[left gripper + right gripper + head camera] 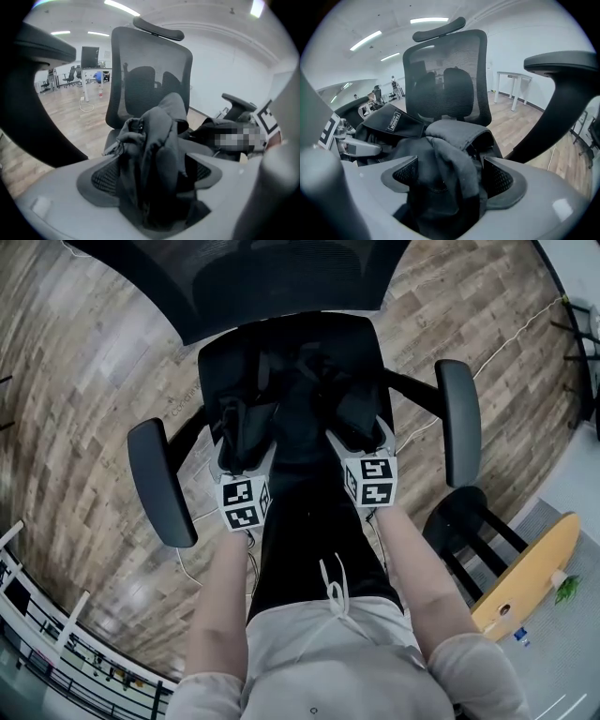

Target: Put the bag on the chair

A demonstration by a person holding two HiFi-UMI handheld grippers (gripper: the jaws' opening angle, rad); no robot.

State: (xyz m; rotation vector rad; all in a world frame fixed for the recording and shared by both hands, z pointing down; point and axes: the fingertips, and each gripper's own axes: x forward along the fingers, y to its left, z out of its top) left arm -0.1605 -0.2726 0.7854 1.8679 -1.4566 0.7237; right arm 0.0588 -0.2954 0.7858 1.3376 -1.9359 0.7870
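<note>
A black fabric bag (pixel 300 395) lies slumped on the seat of a black office chair (pixel 246 277) right in front of me. Both grippers reach down onto it. The left gripper (pixel 242 432) stands open with a bunched fold of the bag (pixel 154 140) rising between its mesh pads (pixel 105 176). The right gripper (pixel 361 423) is open too; another fold (pixel 445 159) sits between its pads (pixel 499 177), with a gap on the right side. A white label (pixel 393 122) shows on the bag's flap.
The chair's armrests (pixel 159 479) (pixel 459 418) flank both grippers. A second chair's black base (pixel 469 521) and a wooden board (pixel 525 577) stand at the lower right. A thin cable (pixel 506 338) runs over the wood floor. A railing (pixel 56 643) is at the lower left.
</note>
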